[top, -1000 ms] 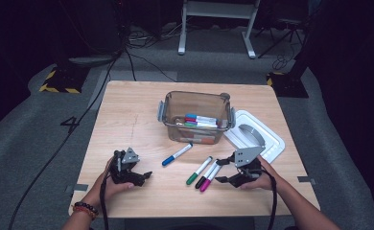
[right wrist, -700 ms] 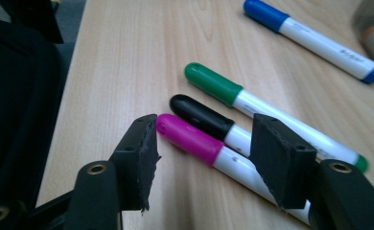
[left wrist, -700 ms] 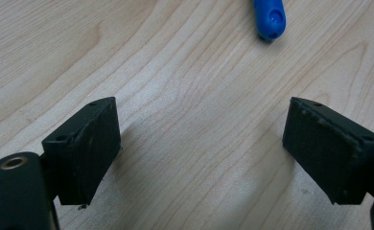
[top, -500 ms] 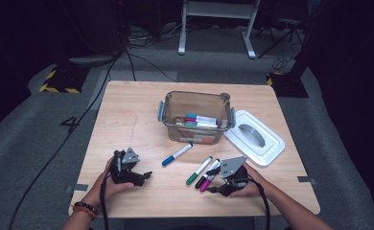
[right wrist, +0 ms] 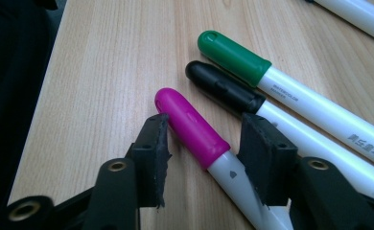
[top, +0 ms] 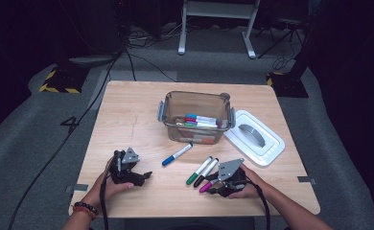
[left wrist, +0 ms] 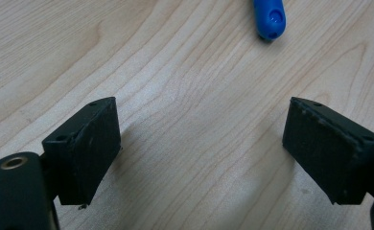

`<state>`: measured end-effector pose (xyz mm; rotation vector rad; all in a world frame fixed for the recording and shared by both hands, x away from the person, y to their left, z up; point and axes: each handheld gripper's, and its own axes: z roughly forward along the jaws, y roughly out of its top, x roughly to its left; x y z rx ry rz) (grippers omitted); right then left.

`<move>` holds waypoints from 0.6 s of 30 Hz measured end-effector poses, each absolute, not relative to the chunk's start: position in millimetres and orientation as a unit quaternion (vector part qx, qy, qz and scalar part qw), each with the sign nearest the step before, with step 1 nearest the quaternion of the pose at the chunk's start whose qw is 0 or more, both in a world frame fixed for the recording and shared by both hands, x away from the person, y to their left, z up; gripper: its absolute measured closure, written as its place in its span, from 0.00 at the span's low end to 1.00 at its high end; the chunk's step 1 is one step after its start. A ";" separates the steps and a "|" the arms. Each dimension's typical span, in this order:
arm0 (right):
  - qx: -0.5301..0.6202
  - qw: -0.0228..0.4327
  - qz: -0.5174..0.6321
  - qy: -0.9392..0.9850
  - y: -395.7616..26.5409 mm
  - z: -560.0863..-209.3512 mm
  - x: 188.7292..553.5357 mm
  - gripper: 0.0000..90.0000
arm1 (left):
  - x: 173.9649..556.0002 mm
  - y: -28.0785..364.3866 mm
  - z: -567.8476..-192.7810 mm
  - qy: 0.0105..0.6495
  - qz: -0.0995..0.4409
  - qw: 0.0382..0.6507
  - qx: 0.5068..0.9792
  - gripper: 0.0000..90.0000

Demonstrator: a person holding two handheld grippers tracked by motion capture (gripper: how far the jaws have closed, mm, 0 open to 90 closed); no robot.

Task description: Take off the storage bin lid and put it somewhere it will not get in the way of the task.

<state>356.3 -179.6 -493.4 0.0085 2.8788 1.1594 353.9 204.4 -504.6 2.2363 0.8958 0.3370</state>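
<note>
Markers lie in a loose row on the tabletop (top: 127, 120). The right claw (right wrist: 204, 143) straddles the magenta marker (right wrist: 194, 129), its jaws just closing in; the left pad touches the cap, the right pad stands a little apart, so nothing is gripped. Just beside it lie the black marker (right wrist: 223, 88) and the green marker (right wrist: 233, 57). The left claw (left wrist: 199, 143) rests released over bare wood, near the blue marker (left wrist: 270, 18).

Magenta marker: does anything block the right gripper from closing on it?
Nothing visible does. The magenta marker lies between the right gripper's closing fingers, with the black marker just outside one of them.
</note>
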 end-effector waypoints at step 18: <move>0.049 0.046 0.366 0.928 -203.5 -491.2 366.3 0.83 | 353.9 204.4 -504.6 0.345 0.130 0.347 0.862 0.15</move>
